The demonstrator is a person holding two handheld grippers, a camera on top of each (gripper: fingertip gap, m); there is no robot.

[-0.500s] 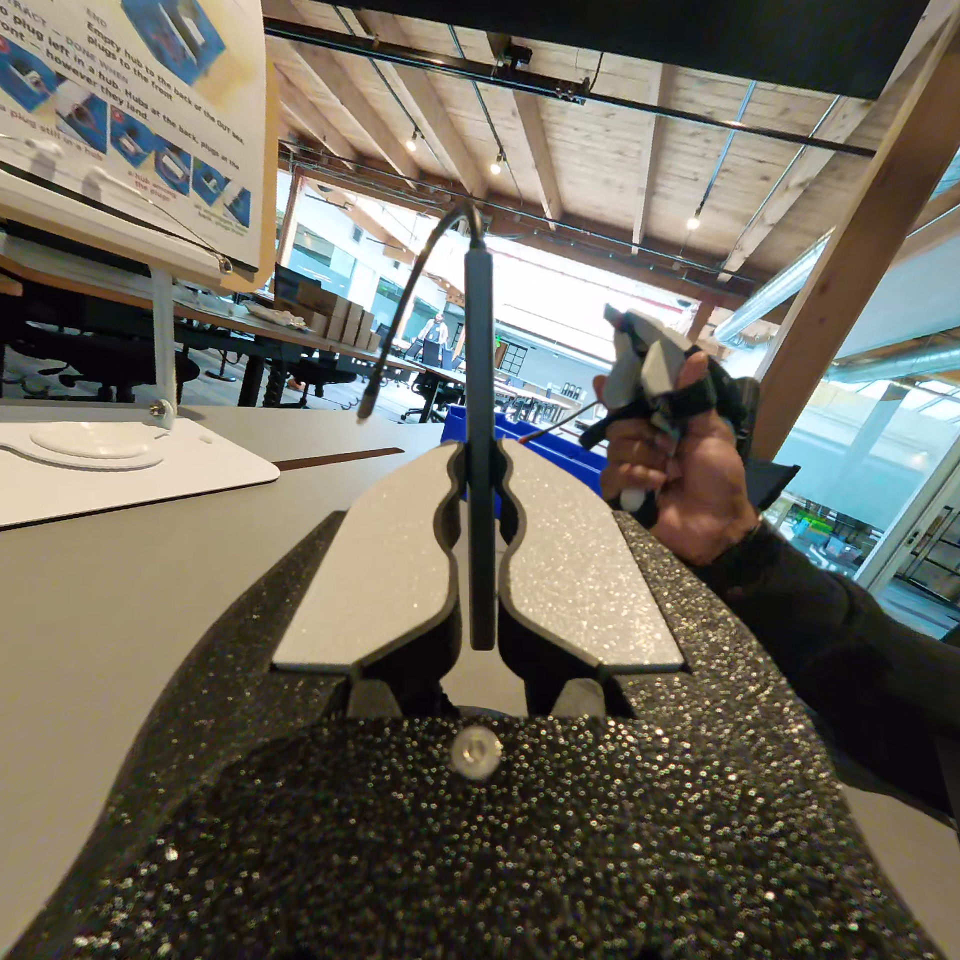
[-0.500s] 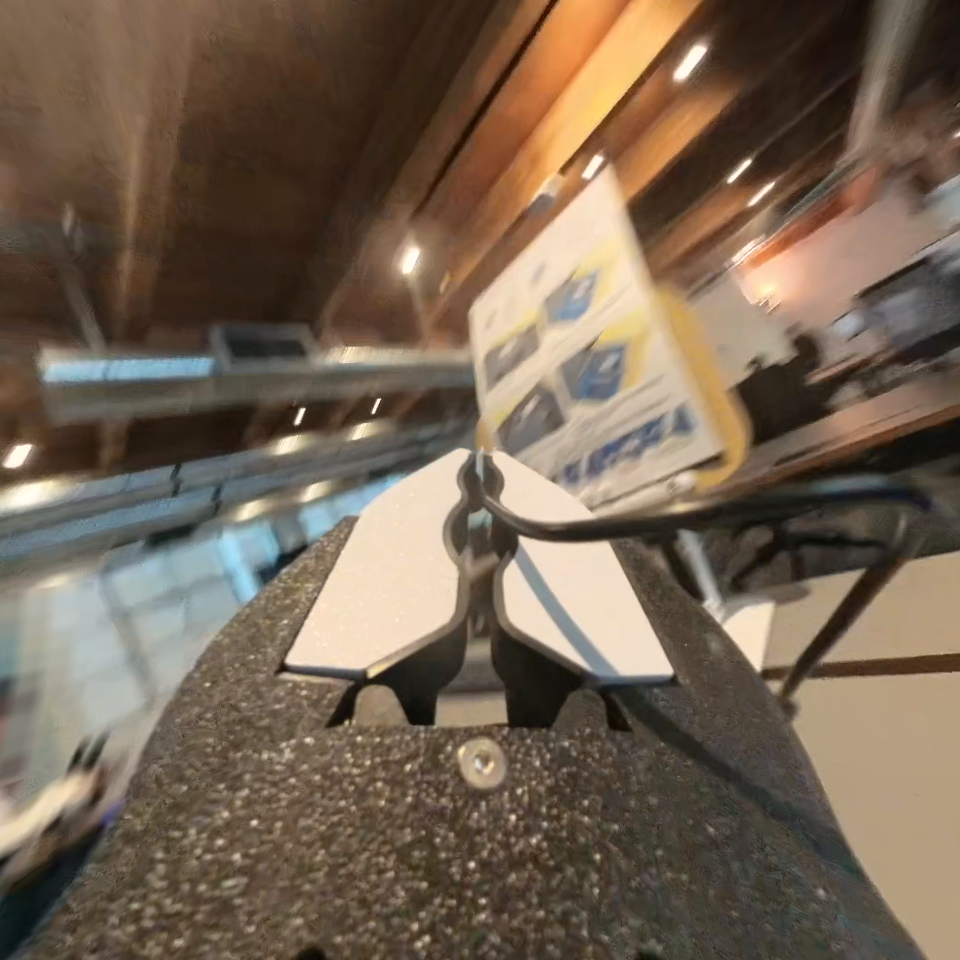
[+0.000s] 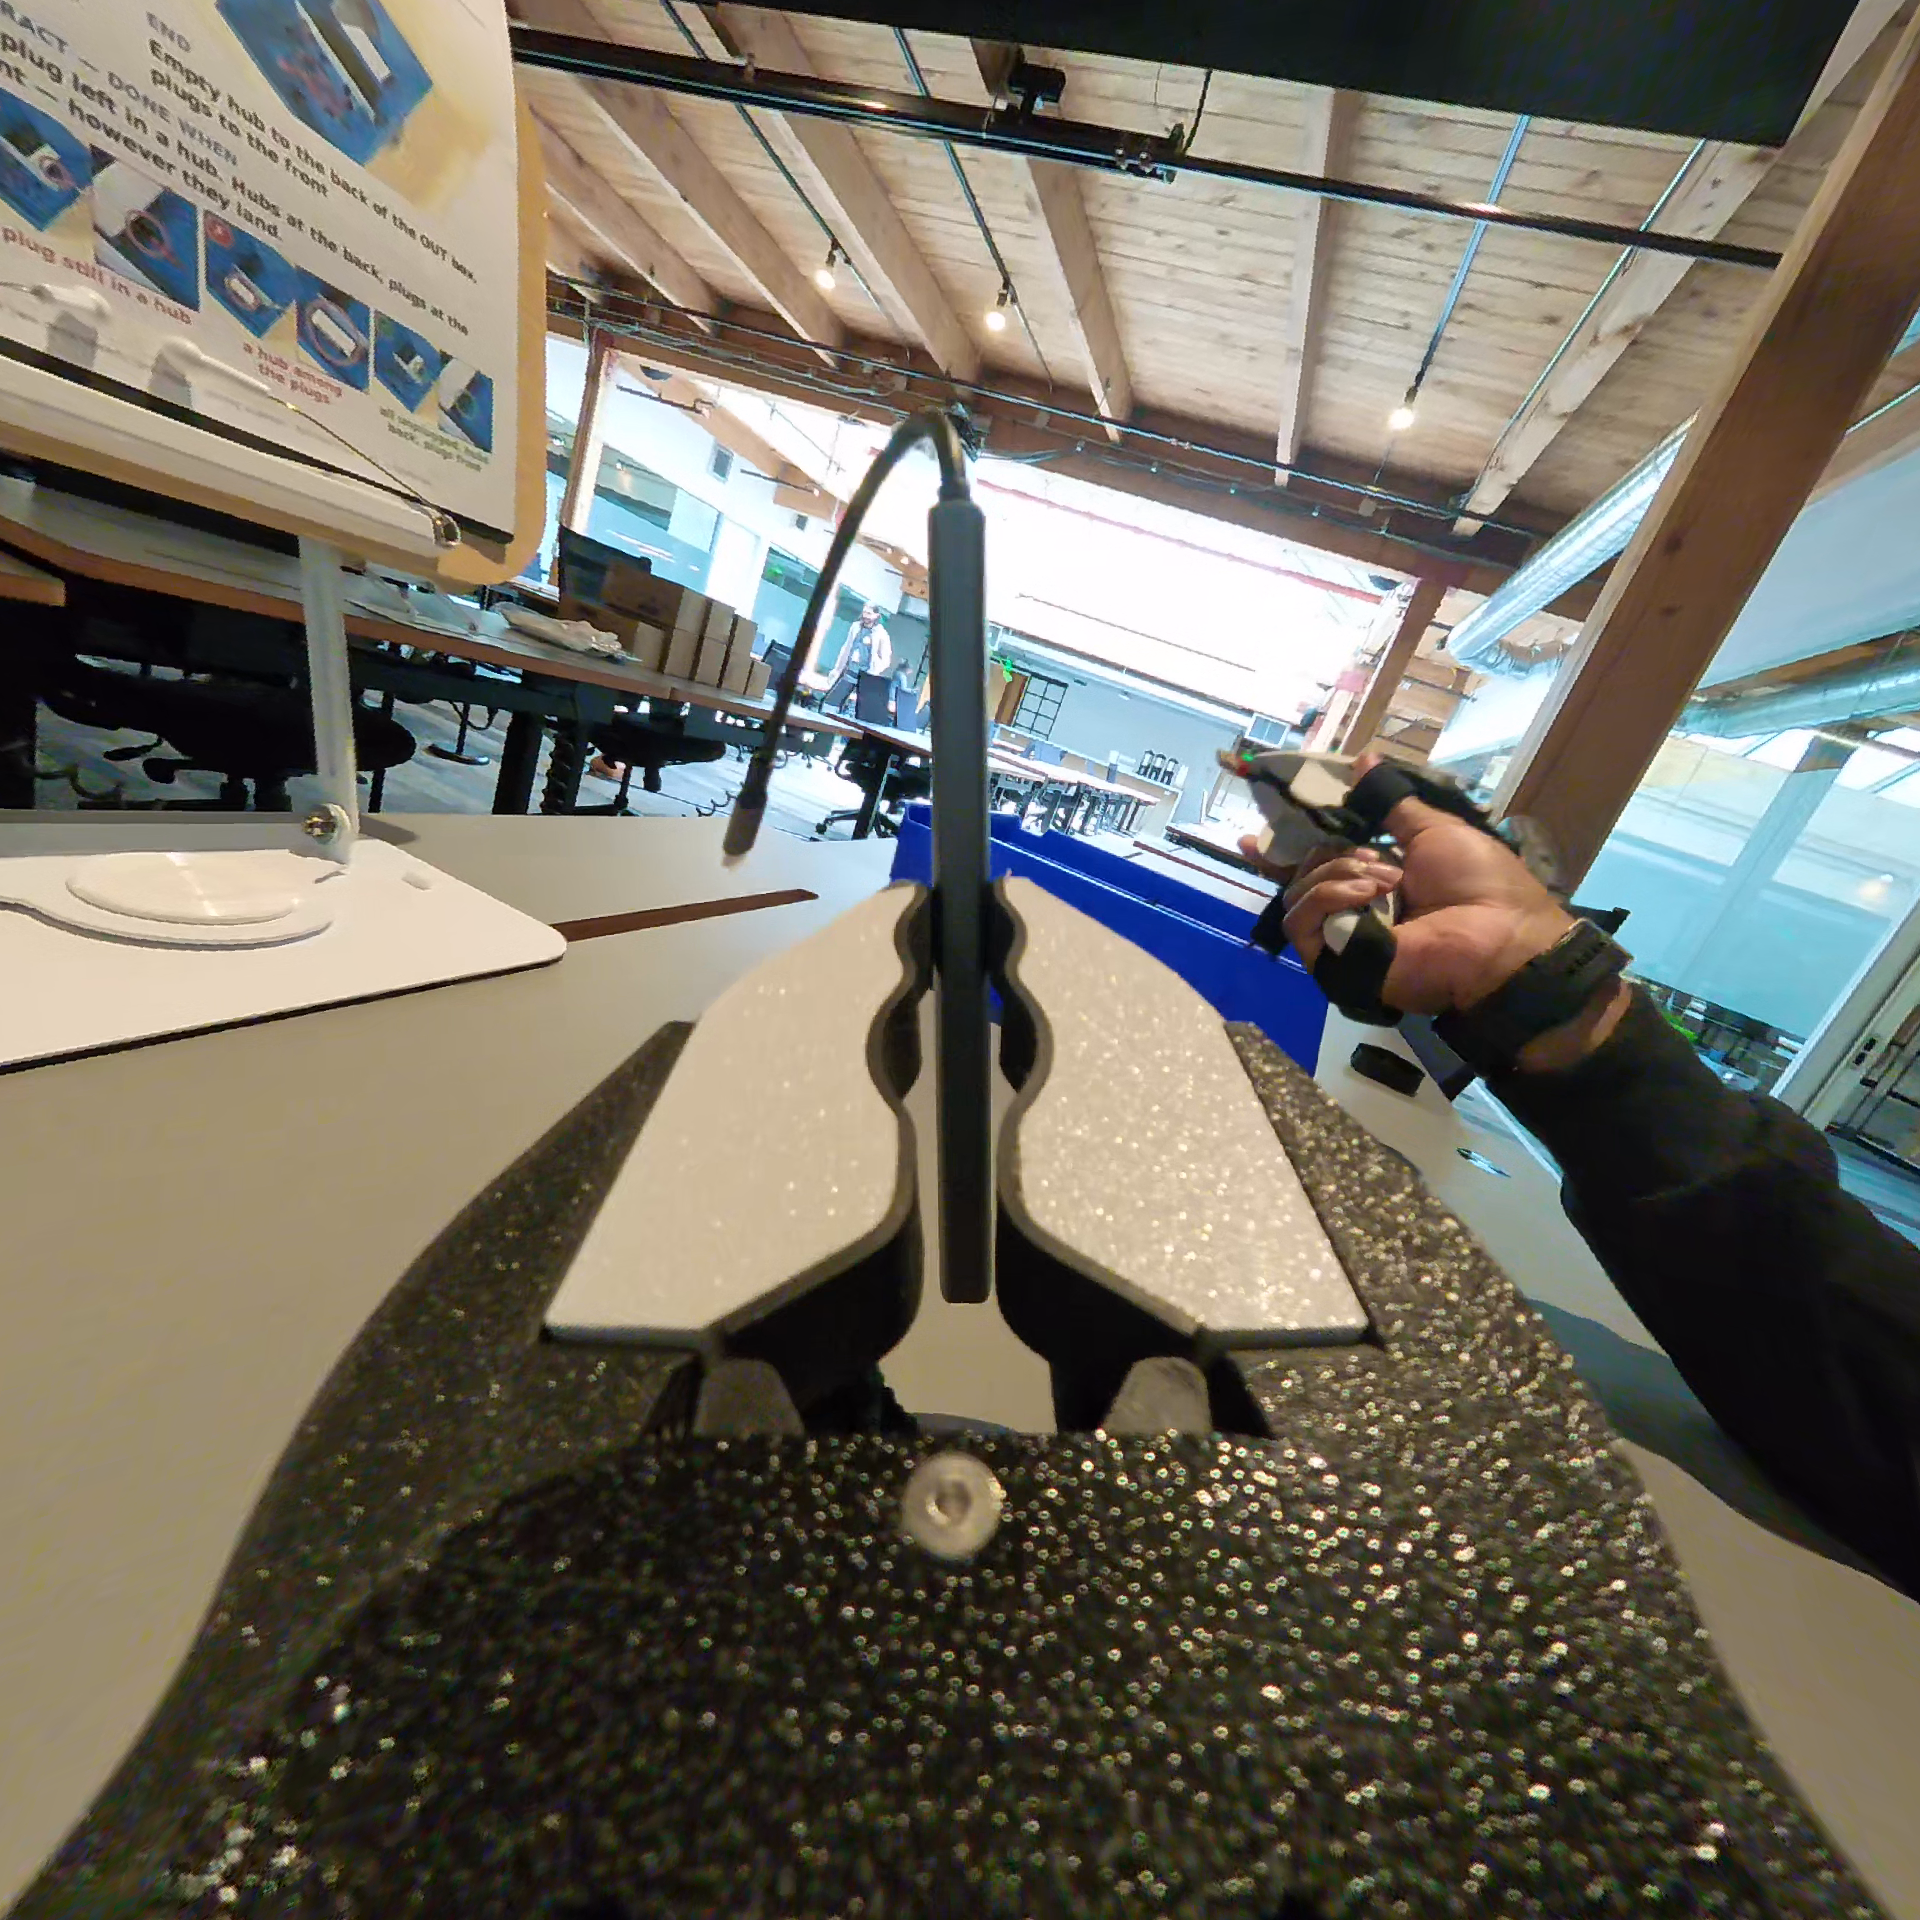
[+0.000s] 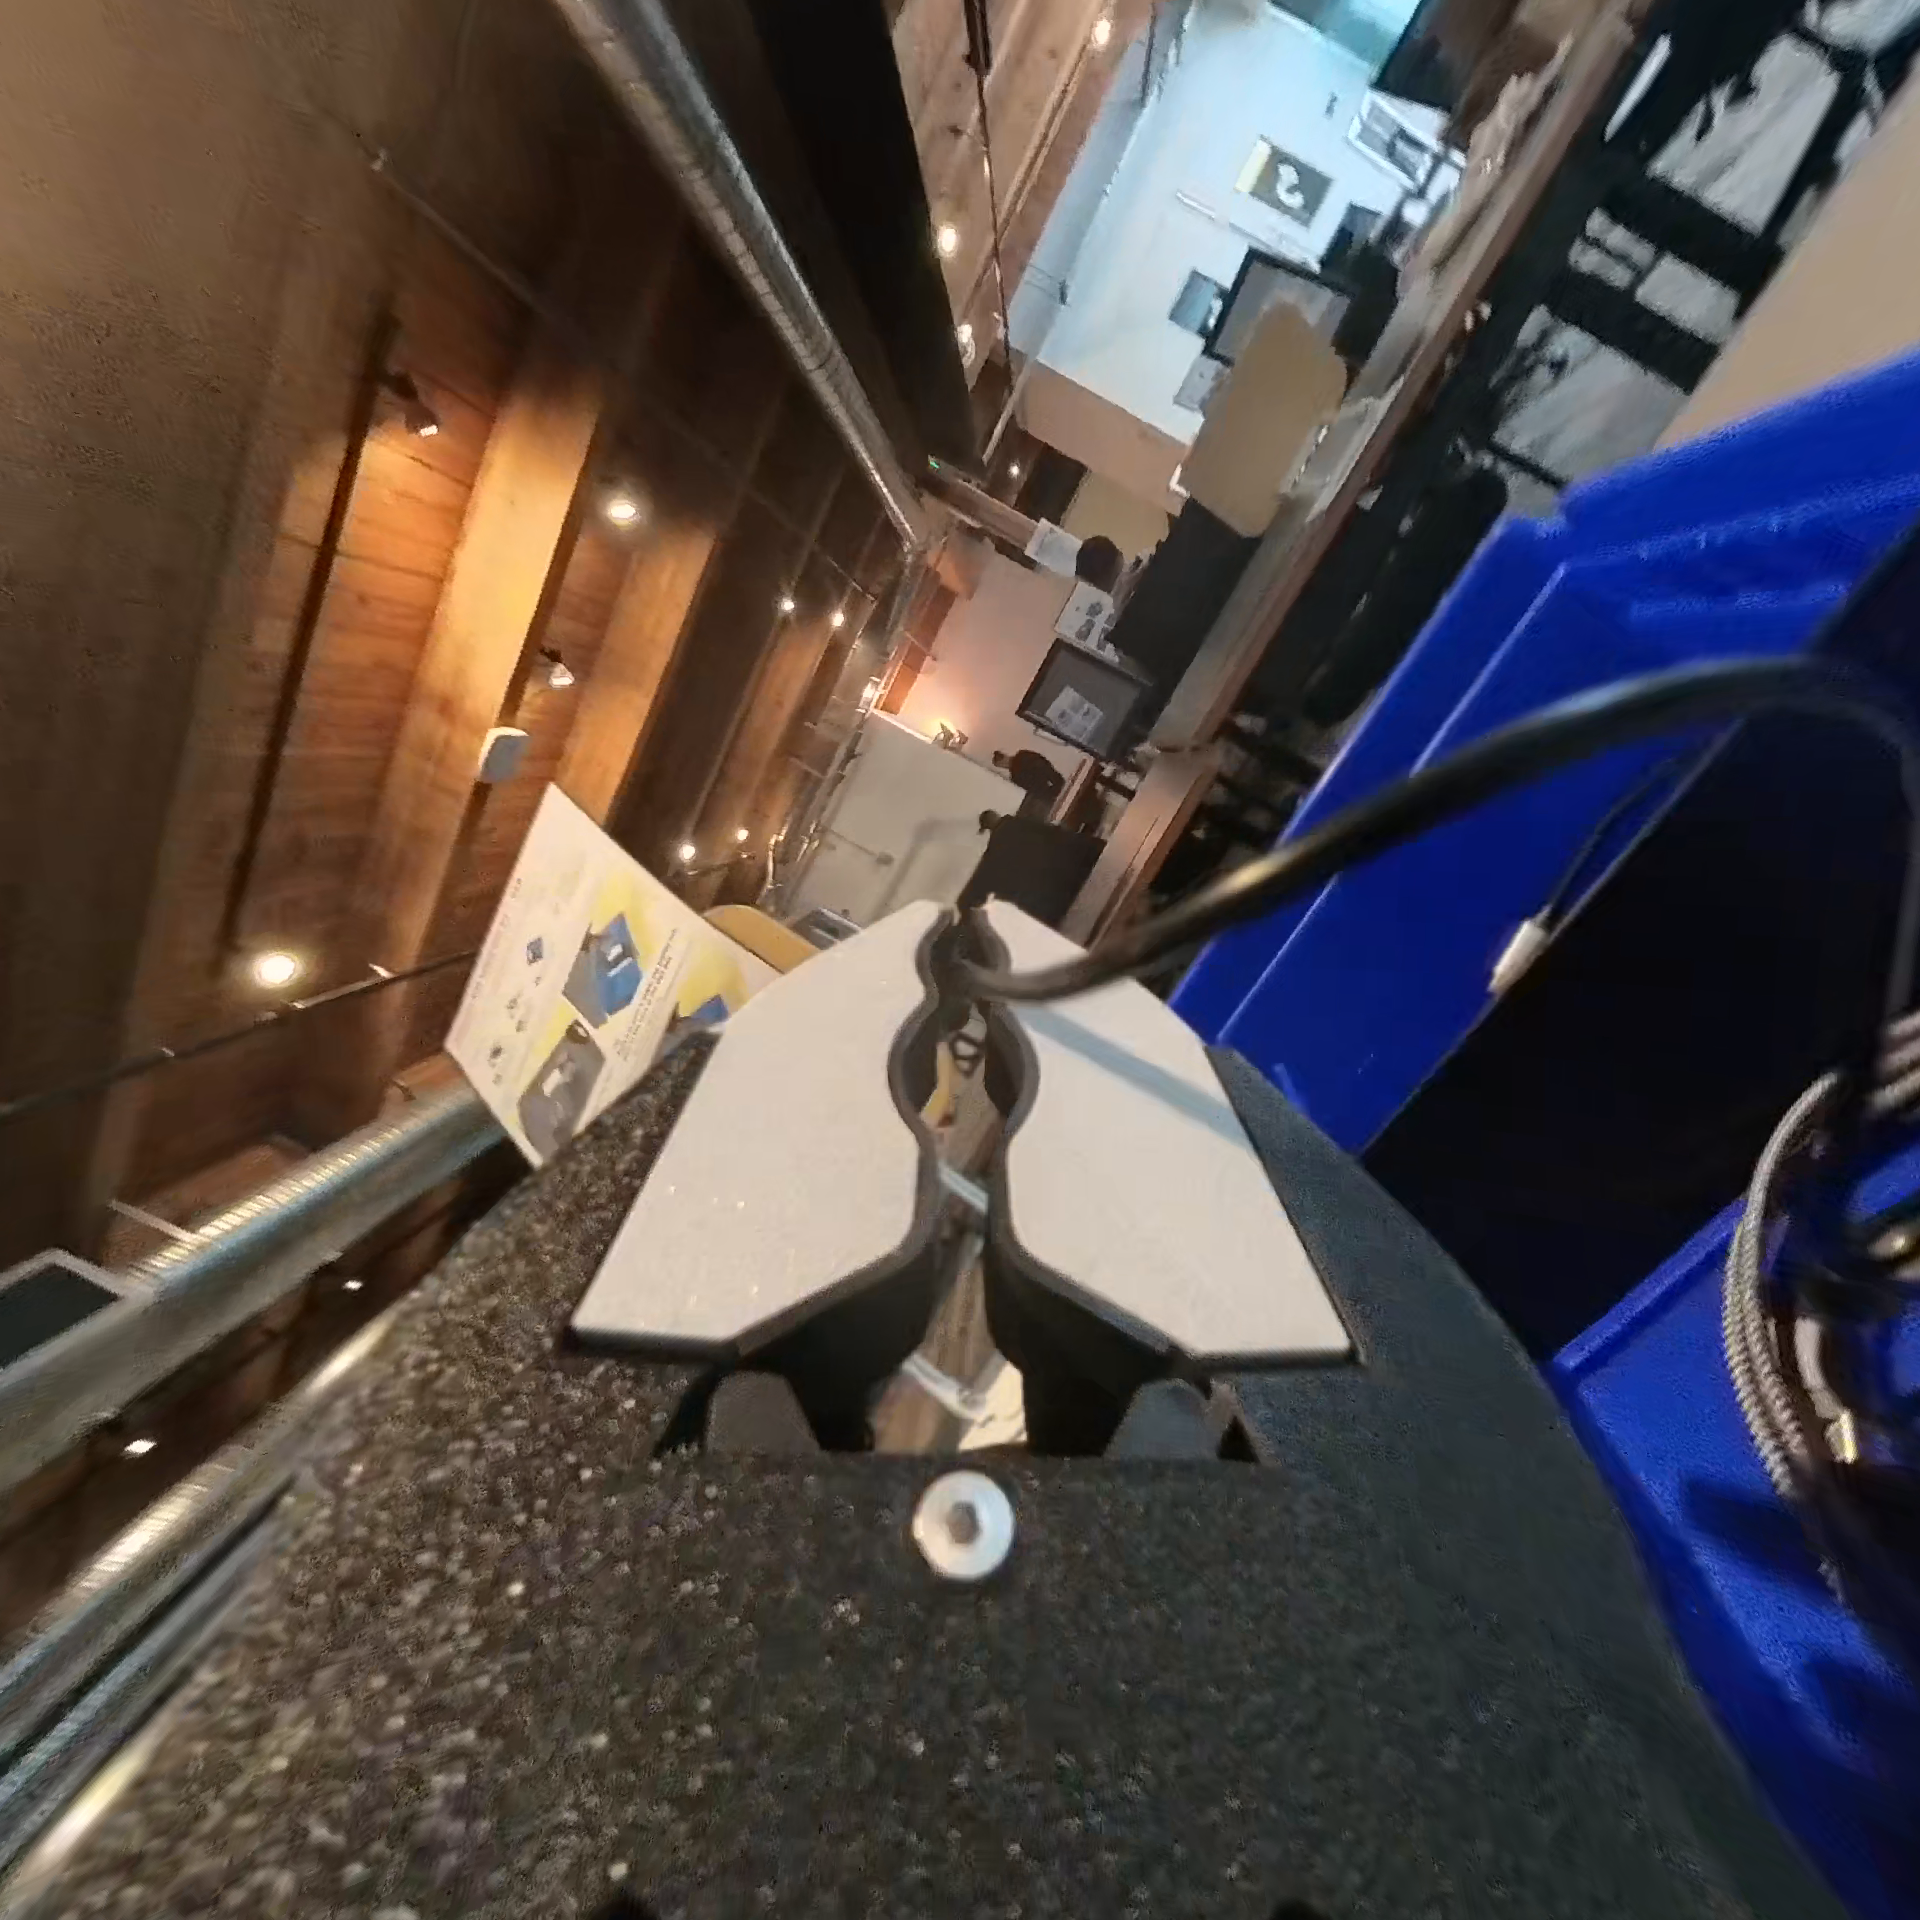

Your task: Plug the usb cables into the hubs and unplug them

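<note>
We clamp a slim dark-grey metal USB hub (image 3: 958,935) upright between the closed fingers of our left gripper (image 3: 958,914), its short black pigtail cable (image 3: 821,582) arching free above the grey tabletop (image 3: 260,1143), seemingly to present its ports. Our right gripper (image 4: 961,935), fingers pinched shut on a thin black USB cable (image 4: 1351,821), tilts beside the blue plastic bin (image 4: 1558,831); its plug is hidden.

I see a grey desk (image 3: 208,1195). On it: a white stand base (image 3: 260,935) at left, blue bins (image 3: 1122,925) toward the far edge, a small black object (image 3: 1382,1067) at right.
</note>
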